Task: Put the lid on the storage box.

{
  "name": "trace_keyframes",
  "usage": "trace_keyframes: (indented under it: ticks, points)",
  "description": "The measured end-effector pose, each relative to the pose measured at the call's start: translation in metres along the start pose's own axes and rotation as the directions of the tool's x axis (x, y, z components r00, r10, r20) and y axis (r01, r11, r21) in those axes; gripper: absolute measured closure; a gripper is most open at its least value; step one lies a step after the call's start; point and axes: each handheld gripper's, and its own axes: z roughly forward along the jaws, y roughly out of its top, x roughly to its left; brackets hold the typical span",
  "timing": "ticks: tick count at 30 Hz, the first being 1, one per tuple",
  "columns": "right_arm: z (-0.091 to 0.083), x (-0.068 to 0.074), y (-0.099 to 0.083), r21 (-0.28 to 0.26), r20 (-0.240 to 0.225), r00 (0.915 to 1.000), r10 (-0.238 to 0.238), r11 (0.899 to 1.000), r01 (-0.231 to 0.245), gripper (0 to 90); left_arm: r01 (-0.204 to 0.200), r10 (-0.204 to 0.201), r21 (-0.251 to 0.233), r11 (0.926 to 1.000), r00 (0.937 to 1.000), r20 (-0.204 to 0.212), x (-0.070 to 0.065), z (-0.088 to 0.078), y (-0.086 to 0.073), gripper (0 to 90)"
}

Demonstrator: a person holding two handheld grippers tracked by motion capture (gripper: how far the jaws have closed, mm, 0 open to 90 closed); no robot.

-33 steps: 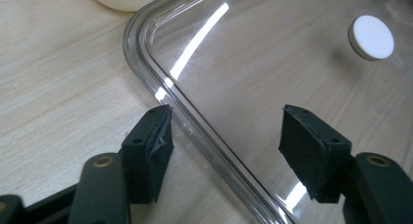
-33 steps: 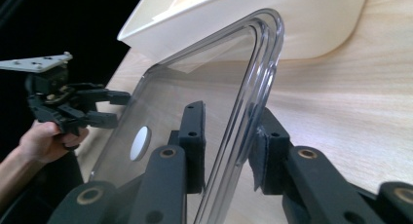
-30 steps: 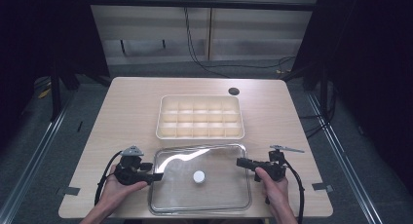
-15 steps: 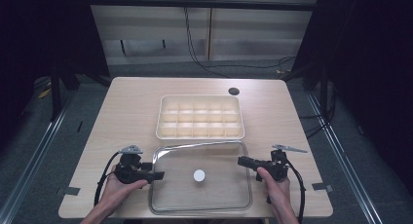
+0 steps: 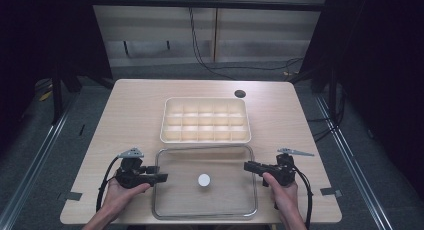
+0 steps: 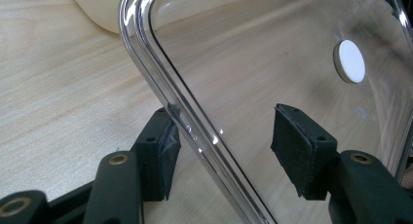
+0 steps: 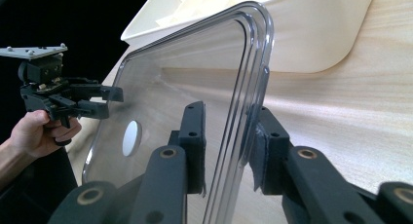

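The right gripper (image 7: 226, 151) clamps the right rim of the clear lid (image 5: 220, 200). The left gripper (image 6: 224, 151) has just been closing around the left rim, one pad not yet touching. The lid lies flat just beside the compartment tray (image 5: 206, 121), probably to cover it.

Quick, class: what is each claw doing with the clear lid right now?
Left claw: open, has just been closing around the lid edge, pads not yet pressing.
Right claw: shut on the lid's other edge.
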Motion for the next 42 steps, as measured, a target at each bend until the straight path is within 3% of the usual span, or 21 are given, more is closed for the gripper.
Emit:
trace_keyframes:
  ticks: [10,16,25,32,42]
  points:
    - [0.002,0.001,-0.001,0.009,0.039,0.9992,-0.010,1.000,0.009,67.8,-0.014,0.014,-0.042,0.9990,0.9998,0.014,-0.003,-0.009,0.003,50.9]
    - [0.000,0.004,0.000,-0.009,0.040,0.9992,-0.008,1.000,0.009,67.6,-0.025,0.026,-0.061,0.9978,0.9995,0.018,-0.003,-0.014,0.006,53.7]
    - [-0.002,0.009,0.002,-0.026,0.048,0.9984,-0.029,0.999,0.030,67.4,-0.055,0.054,-0.078,0.9955,0.9984,-0.013,-0.008,-0.019,0.010,54.4]
    - [-0.003,0.014,0.005,-0.027,0.057,0.9972,-0.049,0.998,0.050,67.2,-0.020,0.022,-0.104,0.9944,0.9996,0.017,-0.004,-0.025,0.011,59.5]
    - [-0.008,0.021,0.011,-0.043,0.063,0.9953,-0.074,0.996,0.077,67.6,-0.044,0.045,-0.133,0.9901,0.9990,0.005,-0.008,-0.033,0.019,63.8]
